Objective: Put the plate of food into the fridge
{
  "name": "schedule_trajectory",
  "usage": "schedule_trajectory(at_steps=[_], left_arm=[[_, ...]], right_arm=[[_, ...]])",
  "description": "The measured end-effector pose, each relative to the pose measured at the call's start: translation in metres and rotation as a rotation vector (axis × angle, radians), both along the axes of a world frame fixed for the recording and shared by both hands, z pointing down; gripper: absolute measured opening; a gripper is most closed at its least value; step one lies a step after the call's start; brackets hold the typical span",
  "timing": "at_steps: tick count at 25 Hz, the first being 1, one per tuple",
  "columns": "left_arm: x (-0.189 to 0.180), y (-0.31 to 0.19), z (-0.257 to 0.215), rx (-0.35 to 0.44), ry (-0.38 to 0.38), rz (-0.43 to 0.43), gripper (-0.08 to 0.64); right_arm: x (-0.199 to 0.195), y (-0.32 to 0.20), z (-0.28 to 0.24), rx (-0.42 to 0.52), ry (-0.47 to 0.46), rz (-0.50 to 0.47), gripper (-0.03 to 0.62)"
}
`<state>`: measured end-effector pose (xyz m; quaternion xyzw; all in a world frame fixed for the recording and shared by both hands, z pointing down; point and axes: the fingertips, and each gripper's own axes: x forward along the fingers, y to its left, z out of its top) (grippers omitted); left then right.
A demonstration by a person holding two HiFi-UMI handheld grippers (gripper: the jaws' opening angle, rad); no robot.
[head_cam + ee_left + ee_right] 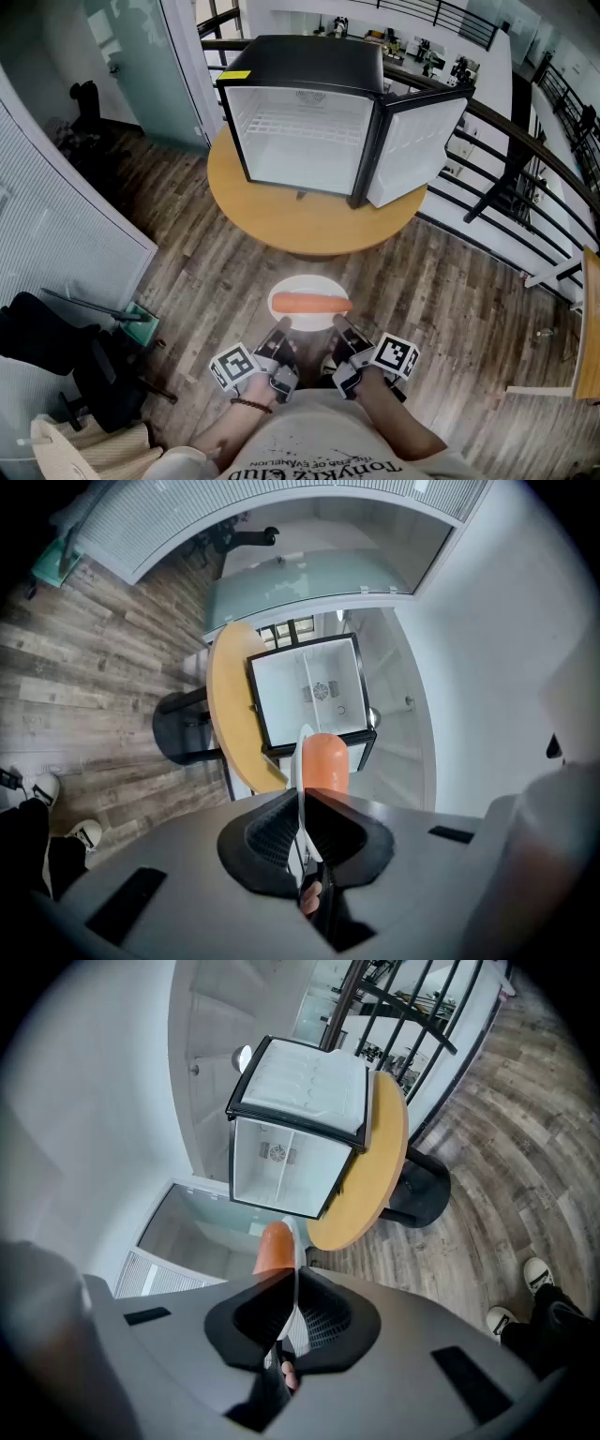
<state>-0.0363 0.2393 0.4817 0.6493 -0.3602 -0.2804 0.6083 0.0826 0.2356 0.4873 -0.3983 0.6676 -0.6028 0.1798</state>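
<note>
A white plate (298, 287) carrying an orange sausage (309, 303) hangs above the wooden floor, in front of the round table. My left gripper (281, 330) is shut on the plate's near left rim and my right gripper (339, 328) is shut on its near right rim. In the left gripper view the plate (302, 761) stands edge-on between the pads, with the sausage (324, 761) beyond; the right gripper view shows the plate's rim (296, 1288) and the sausage (274, 1249) the same way. A small black fridge (309, 117) sits on the table with its door (414, 145) swung open to the right and its white inside empty.
The round wooden table (309, 220) stands a step ahead. A black railing (525, 159) runs along the right. A glass partition (131, 66) and a white slatted wall (66, 244) lie to the left, with a black chair (84, 361) at lower left.
</note>
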Motion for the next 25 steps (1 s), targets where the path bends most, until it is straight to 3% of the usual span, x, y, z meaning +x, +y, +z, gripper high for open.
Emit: schedule_trajectory(at_steps=[9,12,16,25], left_arm=[[-0.005,0.004,0.002,-0.015,-0.002,0.001,0.034],[-0.012,0.008,0.011,-0.054,-0.052,0.0,0.034],[-0.009,0.004,0.004,-0.013,0.0,0.005,0.034],[-0.032,0.006,0.014,-0.062,-0.038,0.016,0.034]], right_arm=[[-0.005,0.003,0.001,0.003,0.006,-0.005,0.035],[-0.006,0.003,0.001,0.01,0.011,-0.007,0.035],[-0.008,0.003,0.001,0.004,0.011,-0.002,0.035],[-0.026,0.004,0.001,0.002,0.02,0.016,0.035]])
